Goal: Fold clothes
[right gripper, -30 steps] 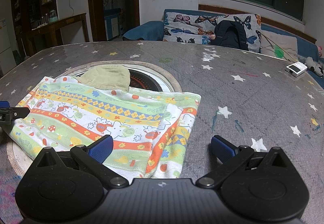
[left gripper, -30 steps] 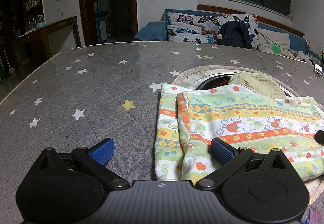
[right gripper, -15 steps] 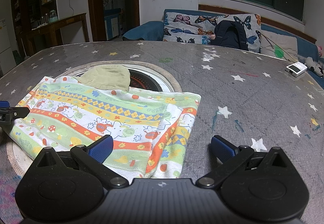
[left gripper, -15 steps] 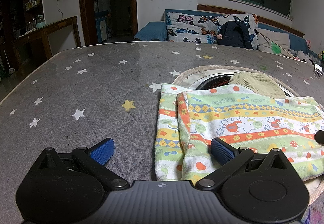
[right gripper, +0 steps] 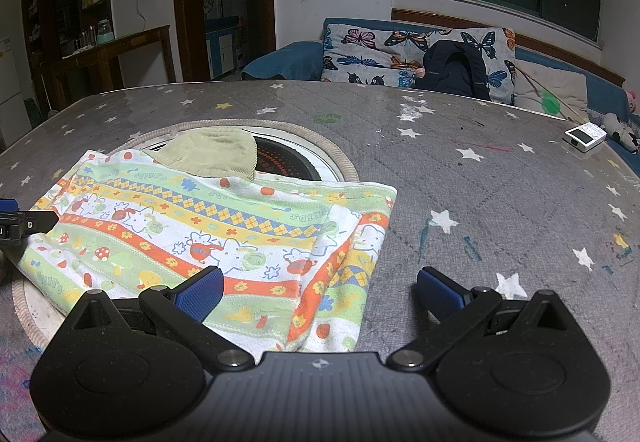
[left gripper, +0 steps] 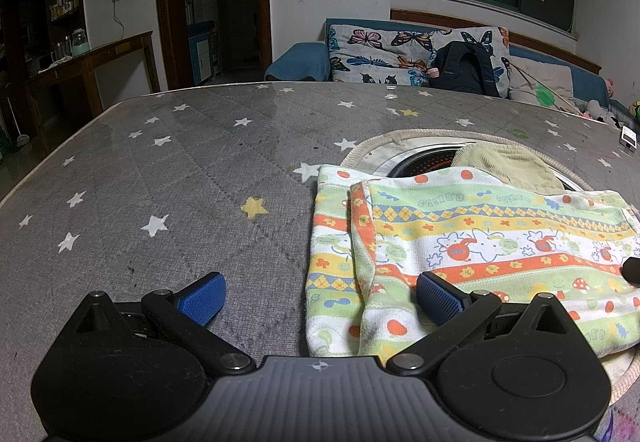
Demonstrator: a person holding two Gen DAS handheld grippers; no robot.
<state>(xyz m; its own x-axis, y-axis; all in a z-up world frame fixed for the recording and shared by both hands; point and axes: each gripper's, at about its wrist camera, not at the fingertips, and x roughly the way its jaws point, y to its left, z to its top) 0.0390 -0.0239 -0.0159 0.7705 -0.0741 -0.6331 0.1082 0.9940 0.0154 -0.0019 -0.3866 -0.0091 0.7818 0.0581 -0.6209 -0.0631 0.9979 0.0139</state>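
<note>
A colourful striped garment (left gripper: 472, 246) with cartoon prints lies folded flat on the grey star-patterned table (left gripper: 168, 194). It also shows in the right wrist view (right gripper: 208, 238). My left gripper (left gripper: 318, 296) is open at the garment's left end, its right finger over the cloth edge. My right gripper (right gripper: 318, 290) is open at the garment's right end, its left finger over the cloth. Neither holds anything. A beige cloth (right gripper: 212, 154) lies behind the garment.
A round inset burner with a rope rim (right gripper: 320, 158) sits in the table under the clothes. A small white device (right gripper: 584, 136) lies at the far right edge. A sofa with butterfly cushions and a dark backpack (right gripper: 456, 72) stands beyond the table.
</note>
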